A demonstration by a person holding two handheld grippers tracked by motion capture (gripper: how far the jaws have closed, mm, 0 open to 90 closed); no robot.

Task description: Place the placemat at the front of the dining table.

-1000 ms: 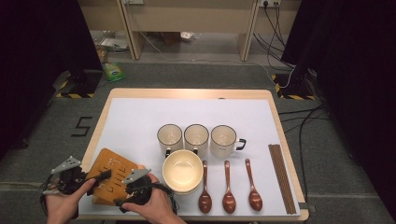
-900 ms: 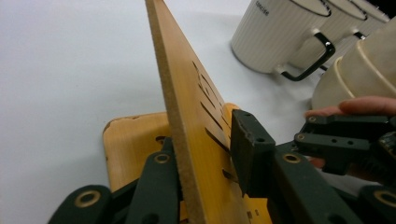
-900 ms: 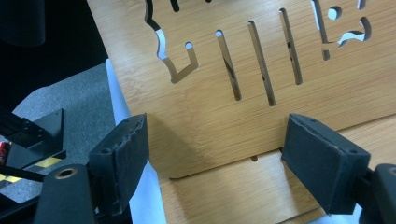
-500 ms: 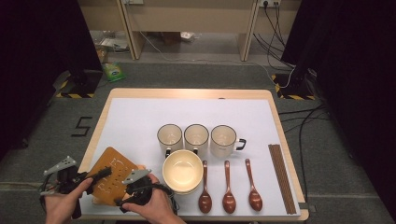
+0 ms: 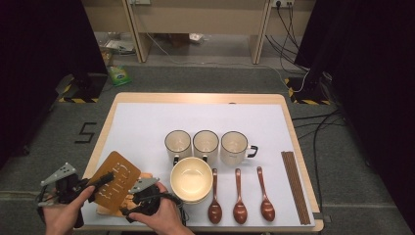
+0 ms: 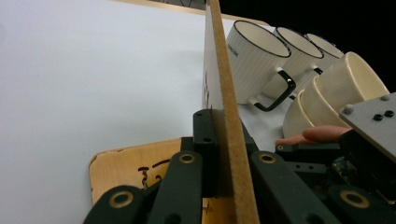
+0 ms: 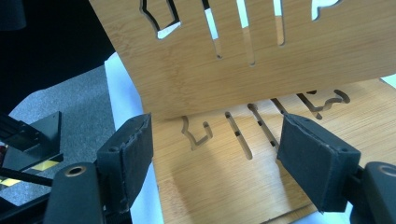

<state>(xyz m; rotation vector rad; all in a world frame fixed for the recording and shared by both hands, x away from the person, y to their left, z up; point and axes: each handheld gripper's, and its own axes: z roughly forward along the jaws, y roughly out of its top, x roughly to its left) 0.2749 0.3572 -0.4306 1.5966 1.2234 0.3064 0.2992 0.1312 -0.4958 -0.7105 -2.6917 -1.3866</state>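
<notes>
With its jaws just closed on the lifted bamboo board (image 5: pixel 113 180), left hand-held gripper (image 5: pixel 93 185) clamped on that board's edge, tilted up off the stacked board (image 7: pixel 233 168) below. Right hand-held gripper (image 7: pixel 215 154) jaws apart over the stacked board, nothing between them but its cut-out face. Both boards left of the cream bowl (image 5: pixel 191 179), near the worktop (image 5: pixel 147 122) front corner. Three mugs (image 5: pixel 205 145) just behind the bowl, three wooden spoons (image 5: pixel 239 196) to its right.
</notes>
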